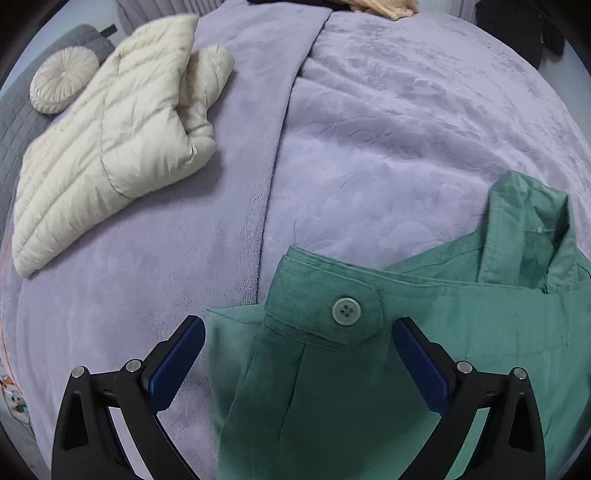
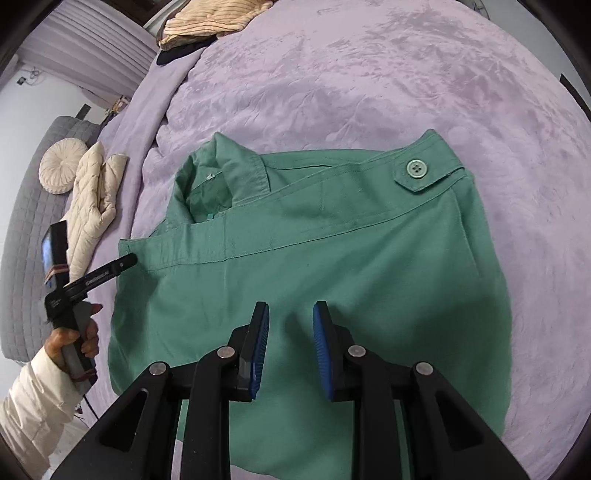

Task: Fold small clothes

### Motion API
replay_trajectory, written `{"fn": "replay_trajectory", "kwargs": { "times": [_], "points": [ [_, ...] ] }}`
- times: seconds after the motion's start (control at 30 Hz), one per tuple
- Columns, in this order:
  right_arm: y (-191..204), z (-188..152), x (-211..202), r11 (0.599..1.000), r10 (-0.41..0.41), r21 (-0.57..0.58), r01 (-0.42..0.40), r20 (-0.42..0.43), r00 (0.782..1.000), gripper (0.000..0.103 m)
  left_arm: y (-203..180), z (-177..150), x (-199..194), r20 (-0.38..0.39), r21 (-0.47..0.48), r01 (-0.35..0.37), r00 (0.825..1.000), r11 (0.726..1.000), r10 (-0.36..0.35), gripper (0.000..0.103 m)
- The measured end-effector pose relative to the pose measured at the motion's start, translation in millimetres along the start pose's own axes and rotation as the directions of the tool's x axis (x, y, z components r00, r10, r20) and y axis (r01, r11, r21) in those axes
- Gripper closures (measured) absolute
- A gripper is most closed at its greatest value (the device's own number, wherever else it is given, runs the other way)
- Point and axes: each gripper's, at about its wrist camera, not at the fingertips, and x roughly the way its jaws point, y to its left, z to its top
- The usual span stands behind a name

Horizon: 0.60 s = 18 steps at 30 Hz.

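Two wrist views show one moment over a lilac blanket [image 1: 369, 110].

Left wrist view: the left gripper [image 1: 299, 339] points steeply down with its jaws spread wide, gripping nothing. Between the blue pads [image 1: 177, 358] lies the buttoned tab of the green garment [image 1: 443, 325], its green button [image 1: 346, 311] roughly midway between them; neither pad presses on the cloth. The garment's collar stands up at the right. A cream quilted jacket [image 1: 110, 147] lies folded at upper left, well apart from the green garment, beside a round cream cushion [image 1: 62, 79].

Right wrist view: the right gripper [image 2: 291, 332] hangs over the near part of the green garment [image 2: 332, 240] with its jaws only narrowly parted; no cloth is pinched between them, and whether the tips touch the fabric cannot be told. The garment lies flat on the blanket [image 2: 369, 74], collar at left, button [image 2: 417, 168] at right. At the left edge a hand [image 2: 74, 336] in a cream sleeve [image 2: 33, 410] holds the left gripper, one fingertip just beside the garment's left edge. A tan ribbed garment [image 2: 214, 18] lies at the far end of the blanket.
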Motion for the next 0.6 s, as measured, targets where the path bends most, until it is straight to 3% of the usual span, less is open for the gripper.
{"fn": "replay_trajectory", "kwargs": {
  "times": [0.03,0.07,0.1,0.17,0.23,0.37,0.47,0.53,0.57,0.6],
  "points": [
    [0.9,-0.6,0.3,1.0,-0.002,-0.004,0.002,-0.003,1.0,0.076,1.2,3.0,9.8,-0.023,-0.015,0.016,1.0,1.0,-0.017,0.017],
    [2.0,0.1,1.5,1.0,-0.005,-0.005,0.005,-0.007,1.0,0.076,3.7,6.4,17.5,-0.047,-0.031,0.071,0.996,0.997,-0.073,0.053],
    [2.3,1.8,1.0,1.0,-0.008,-0.006,0.008,-0.007,1.0,0.076,5.0,8.4,20.4,-0.068,-0.05,0.111,0.991,0.993,-0.114,0.061],
    [4.2,3.7,-2.1,1.0,-0.011,-0.015,0.011,0.0,1.0,0.076,5.5,9.1,12.3,-0.03,-0.039,0.093,0.995,0.995,-0.094,0.074],
    [7.3,5.8,-3.9,0.999,-0.008,-0.031,0.008,0.002,1.0,0.076,11.8,7.3,8.9,-0.001,-0.037,0.098,0.995,0.995,-0.098,0.075],
    [3.4,7.2,7.5,0.998,-0.04,-0.039,0.04,-0.014,0.999,0.076,17.3,5.5,23.2,-0.021,-0.023,0.108,0.994,0.994,-0.109,0.075],
    [-25.2,4.6,28.6,0.983,-0.181,-0.028,0.179,-0.055,0.982,0.076,9.8,5.1,20.3,-0.005,0.003,0.05,0.999,0.999,-0.05,0.07],
    [-58.5,2.8,25.0,0.98,-0.179,0.071,0.184,-0.063,0.982,0.082,13.1,6.6,13.1,-0.006,-0.019,0.063,0.998,0.998,-0.063,0.069],
    [-71.7,2.3,16.4,0.977,-0.169,0.126,0.174,-0.05,0.984,0.082,17.0,6.9,6.4,0.005,-0.027,0.057,0.998,0.998,-0.057,0.059],
    [-83.4,1.4,3.9,0.969,-0.174,0.17,0.177,-0.029,0.984,0.081,25.1,2.0,-5.1,0.026,-0.03,0.033,0.999,0.999,-0.032,0.043]
  ]
}}
